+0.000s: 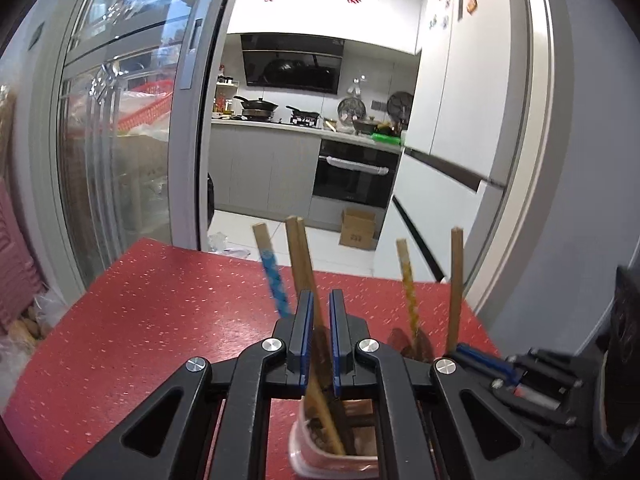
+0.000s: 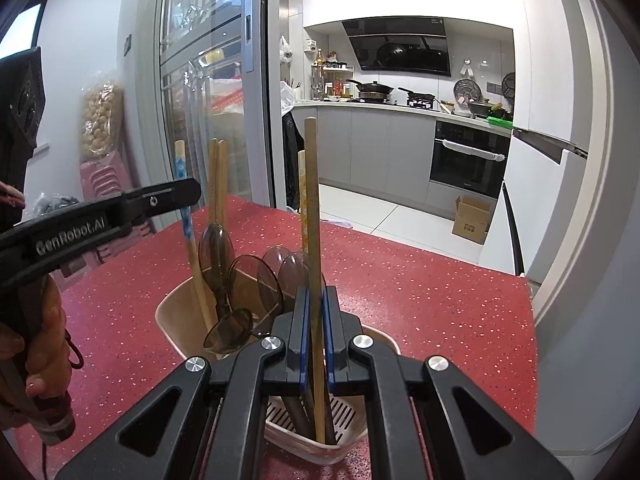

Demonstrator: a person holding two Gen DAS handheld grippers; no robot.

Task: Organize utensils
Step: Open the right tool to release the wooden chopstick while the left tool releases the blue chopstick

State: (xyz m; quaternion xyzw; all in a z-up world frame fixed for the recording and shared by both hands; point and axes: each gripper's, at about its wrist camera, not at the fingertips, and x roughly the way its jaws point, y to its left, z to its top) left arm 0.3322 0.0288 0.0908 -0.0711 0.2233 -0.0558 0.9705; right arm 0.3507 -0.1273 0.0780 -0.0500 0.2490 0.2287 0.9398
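left hand-held gripper: nearly closed | right hand-held gripper: clamped

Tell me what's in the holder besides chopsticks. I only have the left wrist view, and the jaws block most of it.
Observer: Brown translucent spoons stand in the beige holder.
Operator: Is the right gripper holding anything?
Observer: Yes, the right gripper is shut on a plain wooden chopstick that stands upright in the holder.
Operator: Is the holder's floor solid?
Observer: No, a slotted insert shows at its near end.
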